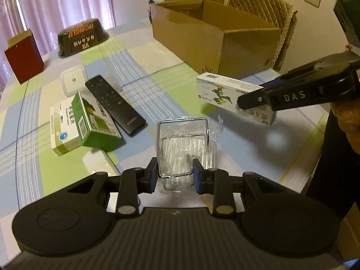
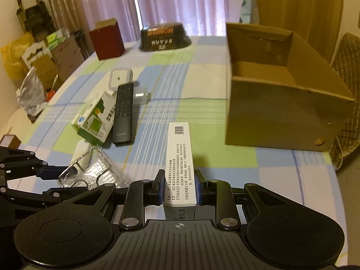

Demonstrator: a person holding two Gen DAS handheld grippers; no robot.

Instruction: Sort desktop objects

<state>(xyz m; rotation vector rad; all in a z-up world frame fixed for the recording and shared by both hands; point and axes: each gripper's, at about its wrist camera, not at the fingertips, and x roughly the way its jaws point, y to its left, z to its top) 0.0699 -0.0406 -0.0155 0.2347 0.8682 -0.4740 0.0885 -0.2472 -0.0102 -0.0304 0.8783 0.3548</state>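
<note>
My left gripper [image 1: 174,173] sat low over the table, pads clamped on a wire rack [image 1: 183,144] in clear wrap; my right gripper [image 2: 178,186] hovered higher, pads pinching a white box [image 2: 180,164] by its near end; both pointed forward.

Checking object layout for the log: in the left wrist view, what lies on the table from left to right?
Red box → black bowl → green box → remote → wire rack held in the left gripper → white carton in the right gripper.
</note>
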